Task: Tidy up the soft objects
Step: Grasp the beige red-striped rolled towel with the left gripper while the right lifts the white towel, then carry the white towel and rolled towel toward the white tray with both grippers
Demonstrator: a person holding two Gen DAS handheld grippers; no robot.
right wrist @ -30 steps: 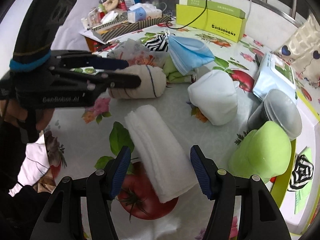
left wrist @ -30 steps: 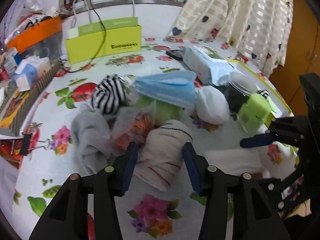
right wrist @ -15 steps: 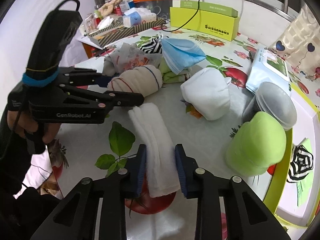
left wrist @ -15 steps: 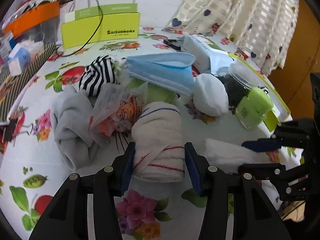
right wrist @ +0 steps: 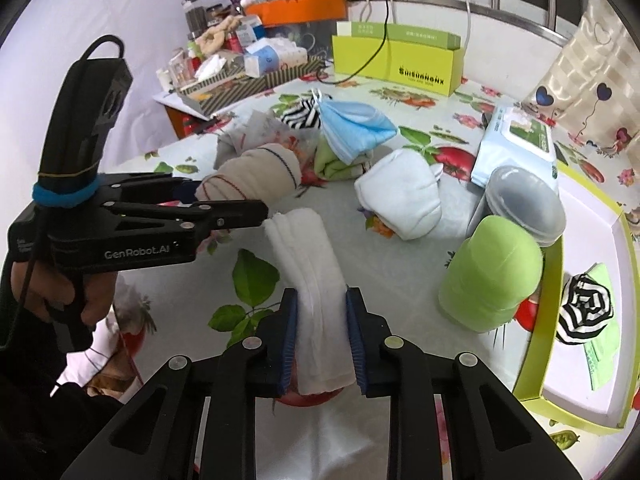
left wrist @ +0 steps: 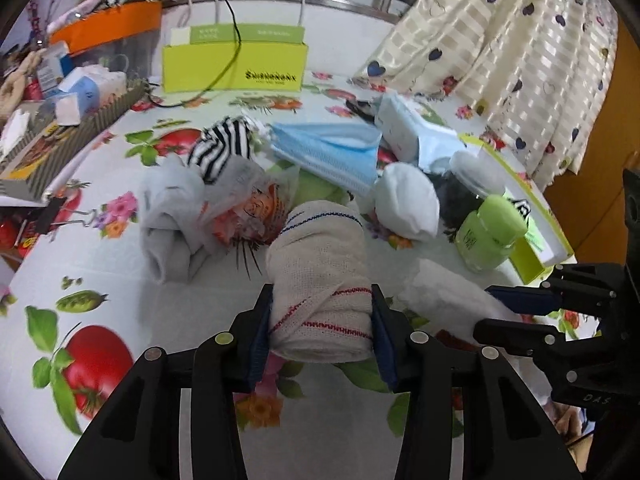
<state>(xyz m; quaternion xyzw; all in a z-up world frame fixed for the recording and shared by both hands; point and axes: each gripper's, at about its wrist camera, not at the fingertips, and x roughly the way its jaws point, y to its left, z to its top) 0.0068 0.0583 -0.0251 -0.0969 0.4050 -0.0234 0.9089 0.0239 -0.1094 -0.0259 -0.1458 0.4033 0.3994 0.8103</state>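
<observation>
A rolled beige cloth [left wrist: 320, 248] with red and blue stripes lies on the flowered tablecloth. My left gripper [left wrist: 320, 308] straddles its near end, the jaws closing with both pads against its sides. A folded white cloth [right wrist: 304, 248] sits between the pads of my right gripper [right wrist: 320, 312], which is closing and squeezes it. The right wrist view shows the left gripper [right wrist: 228, 202] side-on at the roll [right wrist: 260, 172]. The left wrist view shows the right gripper [left wrist: 504, 312] on the white cloth [left wrist: 444, 296].
Behind lie a grey cloth [left wrist: 172, 216], a striped sock [left wrist: 220, 148], a blue mask [left wrist: 332, 152], a white bundle [left wrist: 408, 204] and a green bottle [left wrist: 488, 232]. A yellow-green tray [right wrist: 540, 320] at the right holds a striped roll [right wrist: 584, 308]. A wipes pack [right wrist: 516, 144] lies beyond.
My right gripper has shut on the white cloth. My left gripper has slid forward around the rolled beige cloth and its jaws have narrowed onto it.
</observation>
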